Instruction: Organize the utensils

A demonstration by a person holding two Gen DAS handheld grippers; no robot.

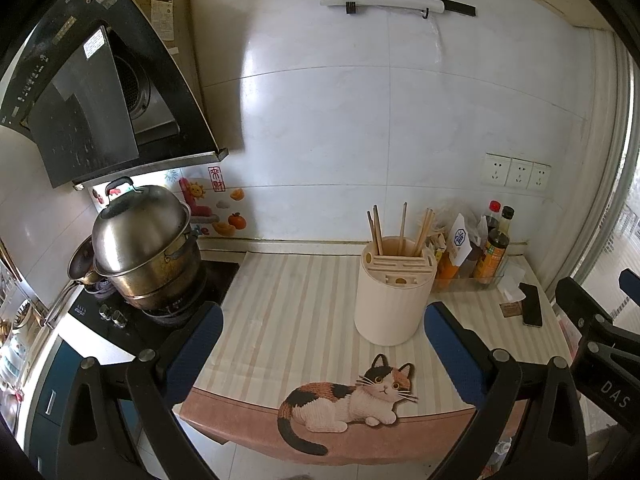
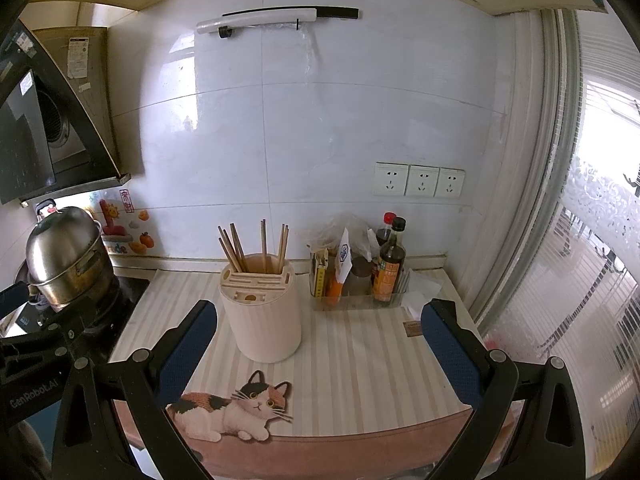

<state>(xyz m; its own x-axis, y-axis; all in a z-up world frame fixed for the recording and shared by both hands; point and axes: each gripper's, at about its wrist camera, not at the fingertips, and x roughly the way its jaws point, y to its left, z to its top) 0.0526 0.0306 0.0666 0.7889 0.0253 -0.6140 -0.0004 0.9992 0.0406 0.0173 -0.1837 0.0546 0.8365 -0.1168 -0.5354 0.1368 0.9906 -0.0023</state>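
A cream utensil holder (image 1: pixel 394 296) stands on the striped counter mat (image 1: pixel 288 304) with several wooden chopsticks (image 1: pixel 400 226) upright in it. It also shows in the right wrist view (image 2: pixel 262 312), with the chopsticks (image 2: pixel 256 246) sticking up. My left gripper (image 1: pixel 322 320) is open and empty, held above the counter's front edge, left of and nearer than the holder. My right gripper (image 2: pixel 318 320) is open and empty, with the holder between its fingers in view but farther back. The right gripper also shows at the right edge of the left wrist view (image 1: pixel 596 316).
A steel steamer pot (image 1: pixel 148 240) sits on the stove at the left. A clear tray of sauce bottles (image 2: pixel 386 268) stands at the back right, below wall sockets (image 2: pixel 420 180). A phone (image 1: pixel 532 304) lies at the right. A cat picture (image 1: pixel 348 400) marks the mat's front edge.
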